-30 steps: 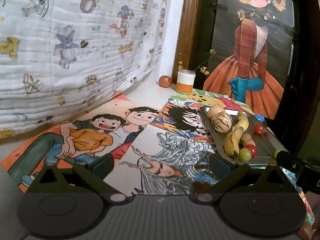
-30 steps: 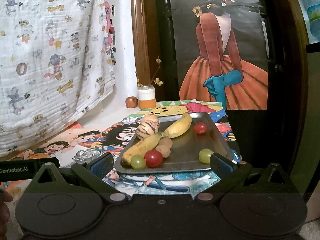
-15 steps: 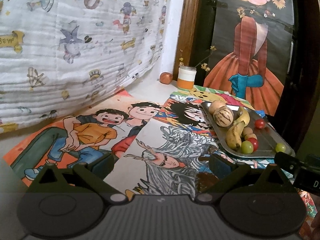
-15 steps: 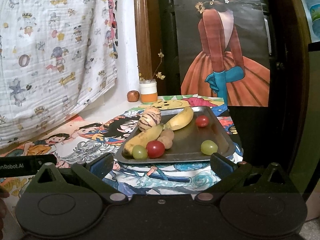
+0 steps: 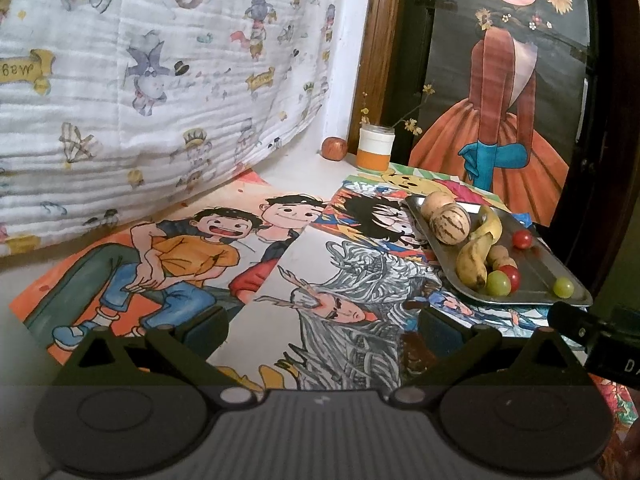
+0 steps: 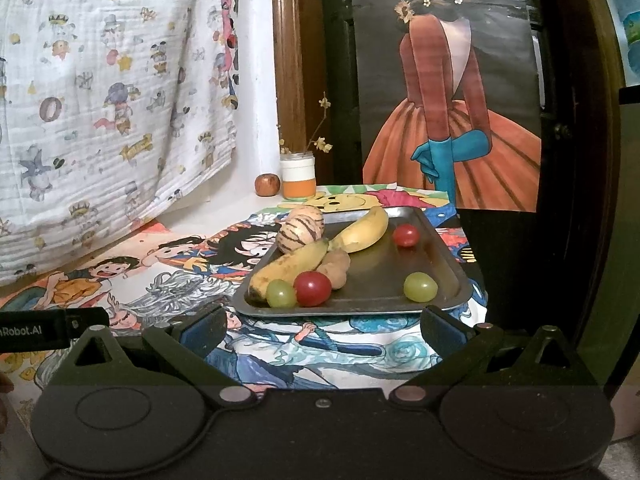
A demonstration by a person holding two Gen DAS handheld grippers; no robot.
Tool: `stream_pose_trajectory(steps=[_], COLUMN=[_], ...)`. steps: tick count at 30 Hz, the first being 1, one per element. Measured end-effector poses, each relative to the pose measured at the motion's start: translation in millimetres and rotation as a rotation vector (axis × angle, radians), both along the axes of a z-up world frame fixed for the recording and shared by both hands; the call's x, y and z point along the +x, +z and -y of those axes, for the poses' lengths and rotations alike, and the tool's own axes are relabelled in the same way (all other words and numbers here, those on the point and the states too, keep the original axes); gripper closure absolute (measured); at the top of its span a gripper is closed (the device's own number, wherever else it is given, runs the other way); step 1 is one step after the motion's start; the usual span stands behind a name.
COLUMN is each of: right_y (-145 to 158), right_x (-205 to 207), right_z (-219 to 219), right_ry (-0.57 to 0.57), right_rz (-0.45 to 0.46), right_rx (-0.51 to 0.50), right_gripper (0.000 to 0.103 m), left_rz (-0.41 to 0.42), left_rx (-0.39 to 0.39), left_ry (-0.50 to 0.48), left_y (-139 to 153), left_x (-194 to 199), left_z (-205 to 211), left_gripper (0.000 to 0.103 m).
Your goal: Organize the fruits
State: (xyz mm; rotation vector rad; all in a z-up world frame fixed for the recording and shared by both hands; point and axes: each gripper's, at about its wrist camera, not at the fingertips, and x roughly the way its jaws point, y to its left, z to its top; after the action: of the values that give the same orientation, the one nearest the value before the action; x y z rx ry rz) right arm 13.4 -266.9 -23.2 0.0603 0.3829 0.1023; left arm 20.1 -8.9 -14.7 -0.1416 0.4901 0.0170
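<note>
Fruit – bananas, striped melons, tomatoes, grapes – lies mixed on the grey metal tray mid-frame, fitting sorted or unsorted alike; left claw and right claw gape empty

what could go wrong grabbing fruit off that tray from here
The green grape sits loose near the metal tray's front corner; a nudge could roll it off. The red cherry tomato touches another grape and a banana, so the open right tool may knock neighbours.
</note>
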Motion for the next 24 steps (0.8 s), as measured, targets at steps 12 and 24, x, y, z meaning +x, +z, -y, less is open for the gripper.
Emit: stream_pose_trajectory(steps=[12, 24], right_y=[-0.7, -1.2], right_x=[1.0, 1.2], right_z=[-0.9, -1.0], right_ry=[0.003, 0.003], right_rz=[-0.006, -0.008], right_rx=[-0.001, 0.0], right_gripper=[0.0, 0.0], left_rz=[-0.003, -0.008], left_rx=[0.0, -0.002], left_ry=[0.004, 0.004], left_y=[-1.0, -2.2], left_x=[-0.2, 0.0], left_z=[-0.3, -1.3], left_gripper=[0.0, 0.0])
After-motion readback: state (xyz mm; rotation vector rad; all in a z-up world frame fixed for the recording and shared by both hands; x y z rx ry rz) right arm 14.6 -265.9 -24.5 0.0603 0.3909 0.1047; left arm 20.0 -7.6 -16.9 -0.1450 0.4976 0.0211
